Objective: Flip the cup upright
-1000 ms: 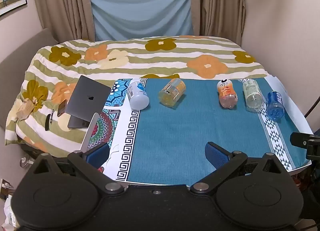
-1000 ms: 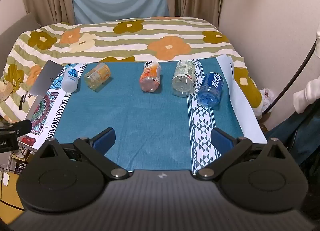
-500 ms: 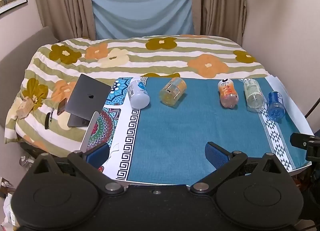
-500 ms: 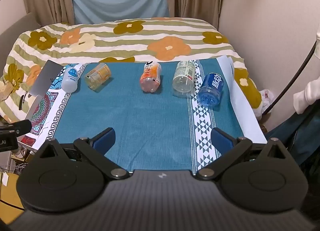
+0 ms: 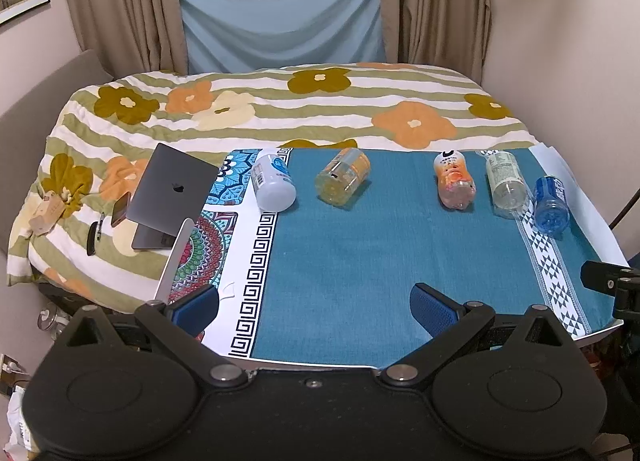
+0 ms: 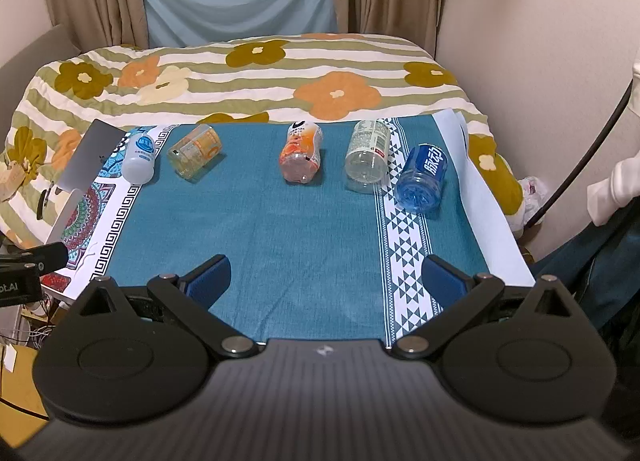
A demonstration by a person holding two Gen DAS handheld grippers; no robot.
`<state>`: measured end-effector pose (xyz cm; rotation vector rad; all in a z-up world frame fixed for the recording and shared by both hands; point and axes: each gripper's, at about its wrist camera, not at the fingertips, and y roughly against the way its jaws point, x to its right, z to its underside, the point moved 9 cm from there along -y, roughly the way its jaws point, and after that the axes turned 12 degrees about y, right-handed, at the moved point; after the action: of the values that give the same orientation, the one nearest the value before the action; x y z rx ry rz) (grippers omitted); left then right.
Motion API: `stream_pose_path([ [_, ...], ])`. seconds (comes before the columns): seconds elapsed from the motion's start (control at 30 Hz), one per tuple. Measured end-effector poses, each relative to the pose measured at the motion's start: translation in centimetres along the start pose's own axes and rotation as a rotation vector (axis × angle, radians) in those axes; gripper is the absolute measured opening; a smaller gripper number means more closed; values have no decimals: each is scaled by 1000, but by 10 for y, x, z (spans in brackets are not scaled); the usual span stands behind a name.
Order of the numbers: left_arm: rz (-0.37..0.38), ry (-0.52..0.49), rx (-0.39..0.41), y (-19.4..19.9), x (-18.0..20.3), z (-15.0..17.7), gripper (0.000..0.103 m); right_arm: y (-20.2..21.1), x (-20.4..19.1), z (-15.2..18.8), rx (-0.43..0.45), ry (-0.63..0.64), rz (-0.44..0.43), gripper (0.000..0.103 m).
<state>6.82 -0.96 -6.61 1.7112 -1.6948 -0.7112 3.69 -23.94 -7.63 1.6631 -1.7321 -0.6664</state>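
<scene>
cups, or rather five cut bottle-like containers, lie on their sides in a row along the far edge of the teal cloth (image 5: 352, 269). from my left wrist view: white cup (image 5: 274, 183), yellow cup (image 5: 342, 181), orange cup (image 5: 454, 180), clear cup (image 5: 505, 184), blue cup (image 5: 552, 203), each apart from its neighbour, which i judge leaves room for fingers on either side. my left gripper (image 5: 314, 303) hovers over the near cloth edge, jaws wide apart and holding nothing, well short of the row; i judge the approach has not begun. a laptop (image 5: 172, 193) sits off to the left on the floral bedspread (image 5: 280, 109). against the earlier left frames the scene sits a touch lower, a slight upward tilt only; no cup has moved. from my right wrist view: the same row, blue cup (image 6: 422, 179) nearest, clear cup (image 6: 367, 161) just beside it. my right gripper (image 6: 326, 281) is likewise spread wide and empty, well back. this view matches the earlier right frames; nothing is upright yet.
</scene>
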Motion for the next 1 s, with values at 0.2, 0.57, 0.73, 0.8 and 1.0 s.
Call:
stream_pose_path([
  [0.2,4,-1,-8,-3,2,-1,103,-1,3,1,4,-1,6,103],
  [0.57,23,-43,-43,-18,33,-17,103,-1,22,-8,19,-3,18,103],
  [0.73,52,-68,-71,-39,64,-32,103,-12,39,-14,24,6,25,103],
  [0.8,66,-75,-84,-52,78,-40,103,-19,44,-16,22,12,16,103],
  [1.0,91,-110,-128,-97,127,-65,103,-52,60,-14,0,46,-21,103],
])
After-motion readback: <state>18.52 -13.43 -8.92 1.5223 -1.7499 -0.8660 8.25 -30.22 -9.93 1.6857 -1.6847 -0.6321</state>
